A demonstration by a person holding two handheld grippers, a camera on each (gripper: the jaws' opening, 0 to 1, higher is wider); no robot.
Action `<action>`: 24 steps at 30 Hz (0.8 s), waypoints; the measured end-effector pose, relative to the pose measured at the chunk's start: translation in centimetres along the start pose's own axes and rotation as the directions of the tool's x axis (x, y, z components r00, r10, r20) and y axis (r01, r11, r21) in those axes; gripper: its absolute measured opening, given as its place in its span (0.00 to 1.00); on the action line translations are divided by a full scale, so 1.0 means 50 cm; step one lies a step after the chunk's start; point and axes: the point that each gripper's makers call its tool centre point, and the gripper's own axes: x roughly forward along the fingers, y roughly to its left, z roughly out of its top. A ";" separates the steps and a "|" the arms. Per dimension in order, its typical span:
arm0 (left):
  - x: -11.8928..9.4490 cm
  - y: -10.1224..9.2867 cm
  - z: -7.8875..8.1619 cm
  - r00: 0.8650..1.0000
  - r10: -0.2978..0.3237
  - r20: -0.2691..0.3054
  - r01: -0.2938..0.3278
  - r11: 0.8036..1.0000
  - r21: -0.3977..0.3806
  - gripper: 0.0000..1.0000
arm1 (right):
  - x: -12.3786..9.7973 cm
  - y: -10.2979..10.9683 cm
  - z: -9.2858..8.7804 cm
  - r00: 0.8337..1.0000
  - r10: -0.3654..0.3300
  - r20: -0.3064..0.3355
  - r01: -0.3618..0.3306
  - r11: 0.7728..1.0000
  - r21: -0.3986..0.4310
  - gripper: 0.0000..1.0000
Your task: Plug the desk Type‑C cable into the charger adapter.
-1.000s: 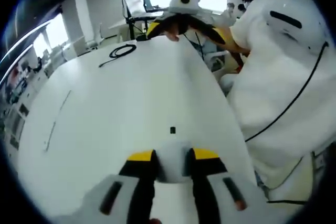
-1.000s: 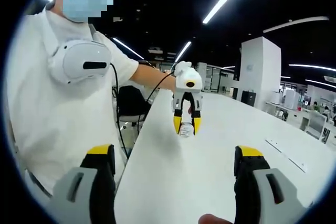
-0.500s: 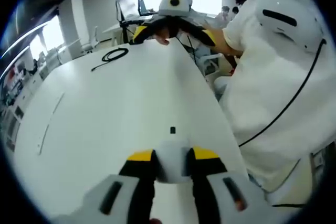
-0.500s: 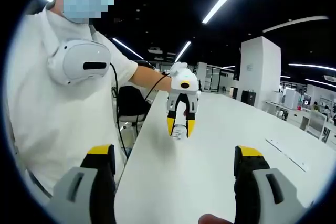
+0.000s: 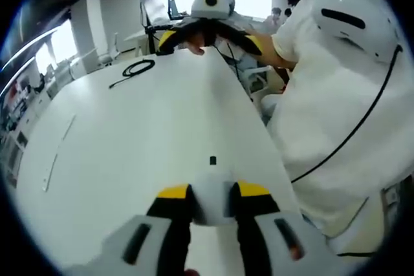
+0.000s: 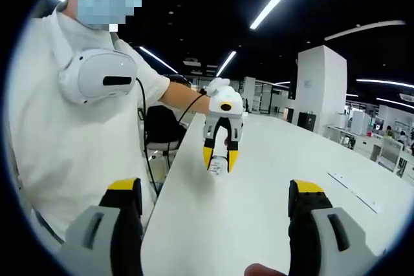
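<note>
Left gripper [image 5: 212, 200]: we find its yellow-tipped jaws closed on a white charger adapter [image 5: 212, 189], held low over the white desk [image 5: 129, 153]; in the right gripper view the same gripper [image 6: 218, 159] hangs above the desk's near edge with the adapter [image 6: 219, 164] between its tips. Right gripper [image 6: 217, 208]: jaws spread wide, nothing between them; in the left gripper view it [image 5: 204, 35] sits at the desk's far end, a hand wrapped around it. Black cable [image 5: 134, 68]: coiled on the desk top at the far end, well apart from the adapter; we cannot make out its plug. Small dark mark [image 5: 213, 160] on the desk just beyond the adapter, too small to identify. Person in white top [image 5: 336, 114] along the desk's right edge, white headset [image 6: 100, 75] hanging at the chest, a thin black cord [image 5: 362, 121] running across the clothing. Chair [image 6: 160, 130] partly hidden behind the person.
</note>
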 end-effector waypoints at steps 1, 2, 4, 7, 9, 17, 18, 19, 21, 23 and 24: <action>0.002 -0.004 -0.002 1.000 -0.006 -0.003 0.006 1.000 0.000 0.23 | 0.000 0.000 0.000 1.000 -0.001 0.001 0.001 1.000 0.001 0.95; 0.003 -0.007 -0.002 1.000 -0.011 -0.005 0.011 1.000 -0.002 0.23 | 0.000 0.000 -0.001 1.000 -0.002 0.000 0.002 1.000 0.000 0.95; 0.008 -0.013 -0.006 1.000 -0.021 -0.008 0.021 1.000 -0.005 0.23 | -0.001 0.001 0.000 1.000 0.000 0.001 0.000 1.000 0.000 0.95; 0.013 -0.019 -0.009 1.000 -0.026 -0.012 0.026 1.000 -0.004 0.23 | -0.002 0.001 0.000 1.000 0.000 0.001 0.000 1.000 0.000 0.95; 0.014 -0.019 -0.008 1.000 -0.026 -0.009 0.026 1.000 -0.004 0.23 | -0.002 0.001 0.001 1.000 0.000 0.001 0.000 1.000 -0.001 0.95; 0.036 -0.024 -0.016 1.000 -0.011 -0.014 0.010 1.000 -0.018 0.23 | -0.004 0.002 -0.002 1.000 -0.002 0.002 0.002 1.000 0.000 0.95; 0.039 -0.025 -0.018 1.000 -0.009 -0.015 0.009 1.000 -0.017 0.23 | -0.004 0.002 -0.002 1.000 -0.002 0.004 0.002 1.000 0.001 0.95; 0.046 -0.026 -0.022 1.000 -0.006 -0.016 0.005 1.000 -0.023 0.23 | -0.004 0.002 -0.002 1.000 -0.002 0.006 0.002 1.000 0.003 0.95; 0.053 -0.024 -0.025 1.000 0.003 -0.015 -0.003 1.000 -0.029 0.23 | -0.003 0.002 -0.004 1.000 -0.003 0.002 0.003 1.000 0.002 0.95; 0.054 -0.023 -0.024 1.000 0.007 -0.013 -0.007 0.999 -0.036 0.23 | -0.003 0.003 -0.003 1.000 -0.001 0.004 0.001 1.000 0.004 0.95; 0.056 -0.023 -0.023 1.000 0.010 -0.009 -0.010 0.999 -0.039 0.23 | -0.002 0.004 -0.002 1.000 0.000 0.005 0.000 1.000 0.003 0.95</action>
